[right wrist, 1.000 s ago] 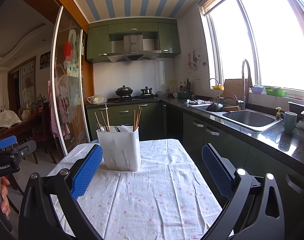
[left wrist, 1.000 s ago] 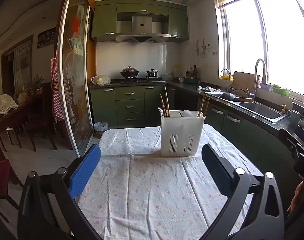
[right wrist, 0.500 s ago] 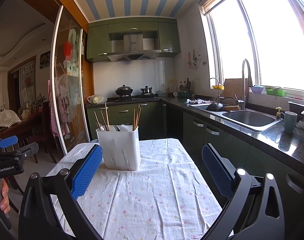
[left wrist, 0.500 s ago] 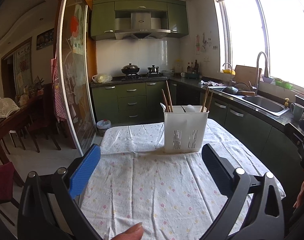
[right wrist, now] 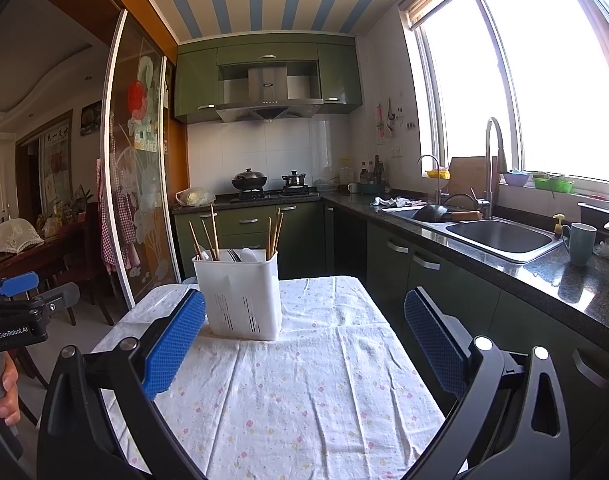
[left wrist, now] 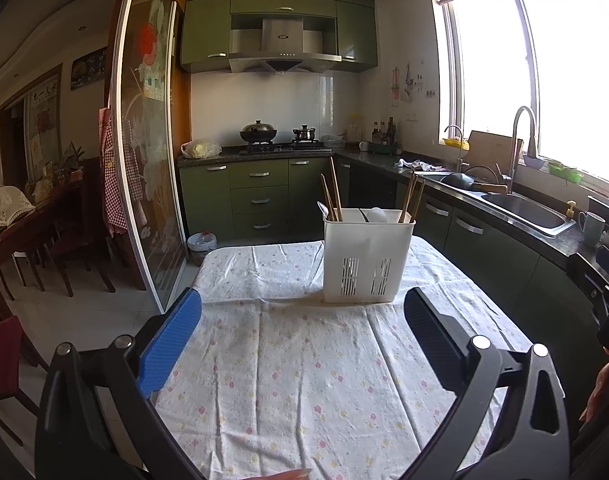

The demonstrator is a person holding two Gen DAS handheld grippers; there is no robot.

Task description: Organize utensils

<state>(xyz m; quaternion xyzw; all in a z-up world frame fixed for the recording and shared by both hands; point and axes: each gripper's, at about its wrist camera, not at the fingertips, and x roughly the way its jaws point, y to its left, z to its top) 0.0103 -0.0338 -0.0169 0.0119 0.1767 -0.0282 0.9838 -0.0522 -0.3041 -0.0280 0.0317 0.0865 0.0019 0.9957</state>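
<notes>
A white slotted utensil holder [left wrist: 368,256] [right wrist: 240,294] stands upright on the table's flowered cloth [left wrist: 304,368] [right wrist: 304,384], toward its far end. Wooden chopsticks [left wrist: 331,192] [right wrist: 208,236] stick up at both ends of it, with spoons and a fork between them. My left gripper [left wrist: 302,322] hangs open over the cloth, well short of the holder, nothing between its fingers. My right gripper [right wrist: 304,322] is open too, its left blue pad [right wrist: 174,346] overlapping the holder's near corner in view. The left gripper's body [right wrist: 16,316] shows at the right wrist view's left edge.
A counter with a steel sink [right wrist: 500,236], tap and a mug [right wrist: 582,244] runs along the right. A stove with pots [left wrist: 258,134] stands at the back. A glass sliding door [left wrist: 148,184] and dining chairs [left wrist: 76,248] are on the left. A fingertip [left wrist: 288,474] shows at the bottom edge.
The left wrist view has shifted: the holder first sank and came closer, then drew back a little. The right gripper has barely moved. Both stay open.
</notes>
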